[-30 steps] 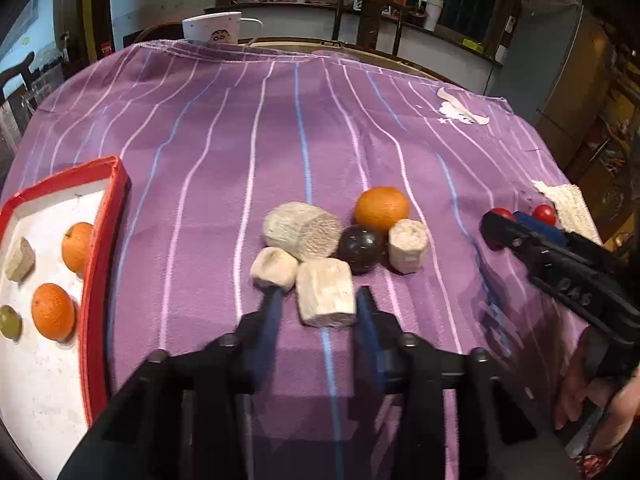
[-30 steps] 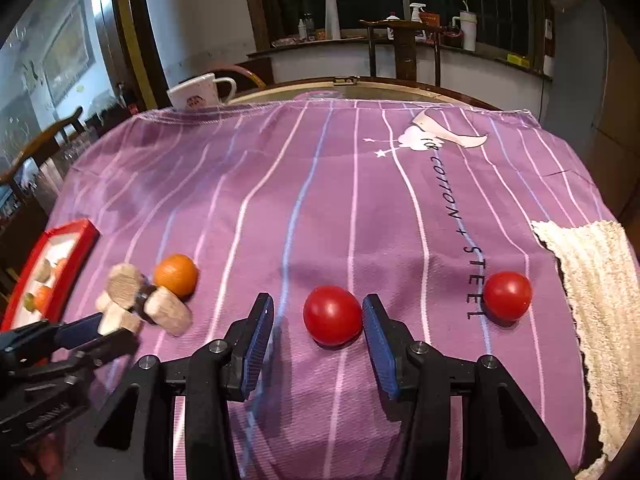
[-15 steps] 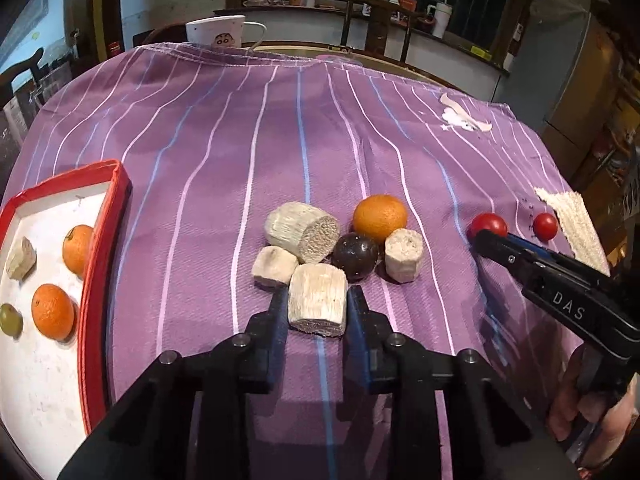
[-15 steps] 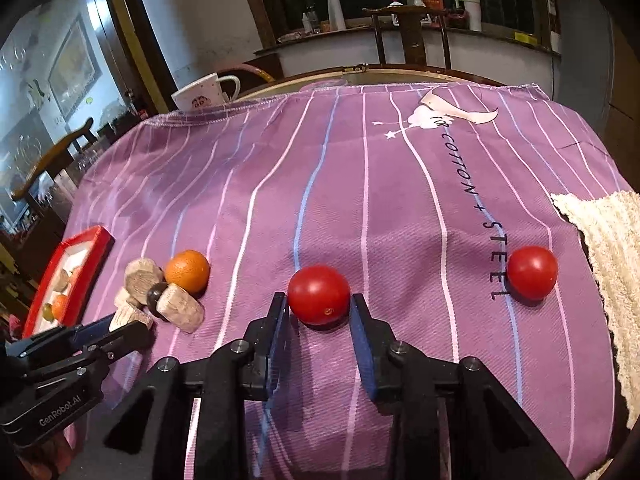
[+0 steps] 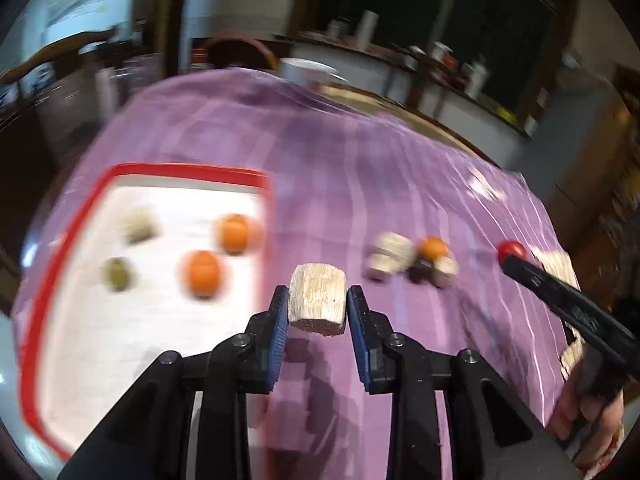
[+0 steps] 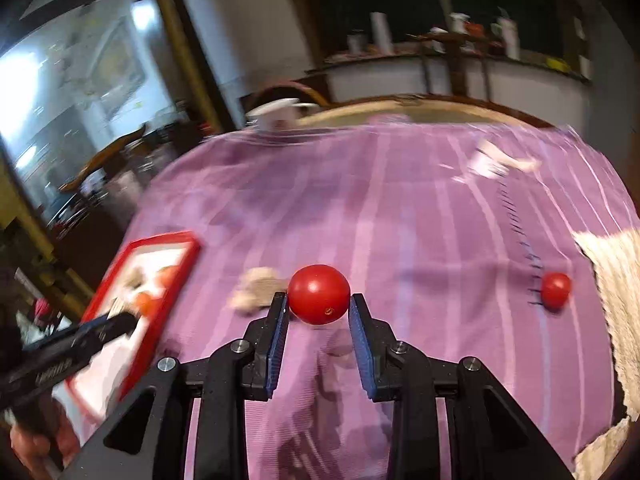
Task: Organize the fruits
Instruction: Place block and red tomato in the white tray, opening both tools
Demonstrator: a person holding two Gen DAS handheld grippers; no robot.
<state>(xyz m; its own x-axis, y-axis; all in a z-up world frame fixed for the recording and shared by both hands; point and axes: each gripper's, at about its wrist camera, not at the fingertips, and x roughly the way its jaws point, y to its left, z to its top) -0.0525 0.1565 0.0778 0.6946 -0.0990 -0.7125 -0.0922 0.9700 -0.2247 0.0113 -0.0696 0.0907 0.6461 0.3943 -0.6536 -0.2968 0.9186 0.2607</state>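
Blur smeared most of the left wrist view. A pale fibrous chunk (image 5: 317,303) was pinched between the pads of the left gripper (image 5: 317,320), lifted above the purple striped cloth (image 5: 360,184), just right of a red-rimmed tray (image 5: 188,170). Four items were counted in the tray: two oranges (image 5: 204,274), one pale piece and one greenish fruit. A hazy cluster (image 5: 412,260) lay on the cloth further right.

From the right wrist view, one red tomato (image 6: 319,294) was clamped in the right gripper (image 6: 318,316). A second tomato (image 6: 555,289) sat on the cloth beside a cream towel (image 6: 616,280), cut off at the edge.
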